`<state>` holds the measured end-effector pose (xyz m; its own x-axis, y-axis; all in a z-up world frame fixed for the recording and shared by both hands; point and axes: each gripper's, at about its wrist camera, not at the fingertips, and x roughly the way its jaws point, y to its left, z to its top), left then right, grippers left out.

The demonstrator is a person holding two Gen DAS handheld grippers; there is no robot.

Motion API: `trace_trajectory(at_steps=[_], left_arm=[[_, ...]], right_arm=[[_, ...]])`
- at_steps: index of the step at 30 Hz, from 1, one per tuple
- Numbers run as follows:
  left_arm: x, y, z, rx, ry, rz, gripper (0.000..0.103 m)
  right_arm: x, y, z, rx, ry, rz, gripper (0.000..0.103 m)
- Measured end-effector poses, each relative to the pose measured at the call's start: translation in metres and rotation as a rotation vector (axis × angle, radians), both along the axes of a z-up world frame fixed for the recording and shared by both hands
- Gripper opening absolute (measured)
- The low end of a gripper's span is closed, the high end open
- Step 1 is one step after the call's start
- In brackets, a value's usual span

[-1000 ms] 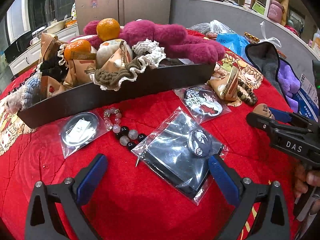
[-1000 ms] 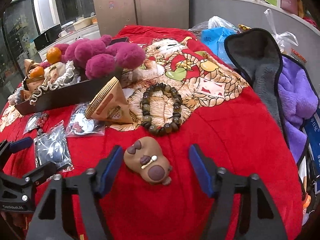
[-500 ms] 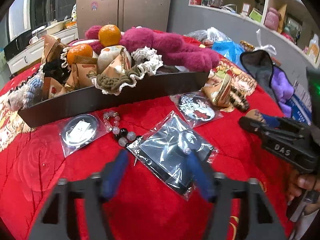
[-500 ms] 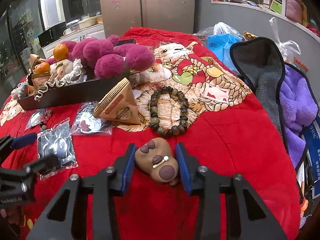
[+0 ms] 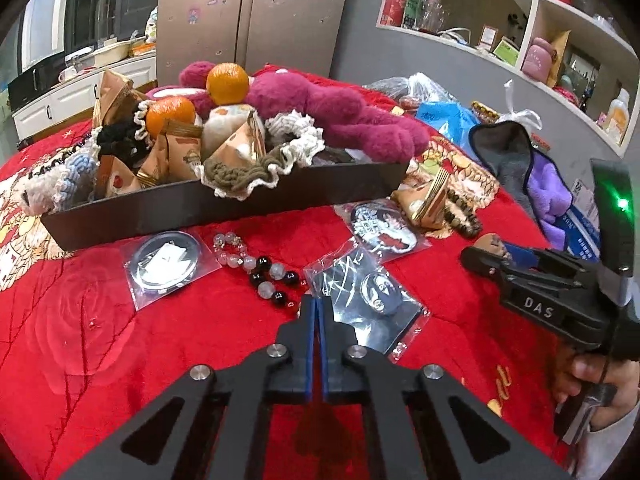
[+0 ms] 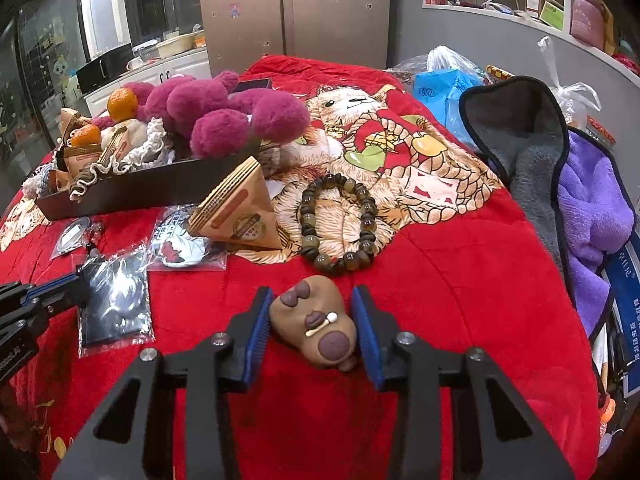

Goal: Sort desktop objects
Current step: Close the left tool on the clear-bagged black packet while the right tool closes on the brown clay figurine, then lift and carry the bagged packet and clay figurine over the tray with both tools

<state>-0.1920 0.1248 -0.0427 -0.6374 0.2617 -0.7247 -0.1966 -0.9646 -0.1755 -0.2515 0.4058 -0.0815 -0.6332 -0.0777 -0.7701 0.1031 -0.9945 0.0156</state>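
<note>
Reds, magentas and browns across the spread

The blanket (image 6: 460, 264) is bright red with a printed tan-and-white bear in a red outfit; the tray (image 5: 224, 210) is dark brown, holding a magenta plush toy (image 5: 332, 112) and two orange tangerines (image 5: 227, 83). The figurine (image 6: 316, 324) is tan with darker brown patches and a small cream stick shape. The bead bracelet (image 6: 340, 224) is olive-brown, the other bracelet (image 5: 260, 270) mixes clear, grey and black beads. The triangular packet (image 6: 236, 212) is kraft tan with a rust stripe. Both tongs are black with blue pads (image 6: 256, 336)
</note>
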Motion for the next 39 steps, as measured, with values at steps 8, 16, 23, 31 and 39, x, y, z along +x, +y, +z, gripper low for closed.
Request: trace_trajectory(at_steps=[8, 16, 23, 31, 39], left_arm=[[0.007, -0.004, 0.011, 0.027, 0.032, -0.006, 0.001], [0.016, -0.008, 0.027, 0.036, 0.075, -0.004, 0.001], [0.022, -0.009, 0.032, 0.003, 0.108, 0.002, 0.001], [0.024, -0.024, 0.039, 0.041, 0.110, 0.041, 0.001], [0.039, -0.037, 0.045, 0.032, 0.125, 0.080, 0.001]], right_arm=[[0.002, 0.001, 0.003, -0.008, 0.019, 0.005, 0.041], [0.007, -0.005, 0.010, 0.001, 0.059, 0.013, 0.041], [0.013, -0.014, 0.017, -0.026, 0.093, 0.025, 0.041], [0.020, -0.040, 0.027, -0.077, 0.110, 0.098, 0.041], [0.028, -0.065, 0.031, -0.089, 0.104, 0.142, 0.041]])
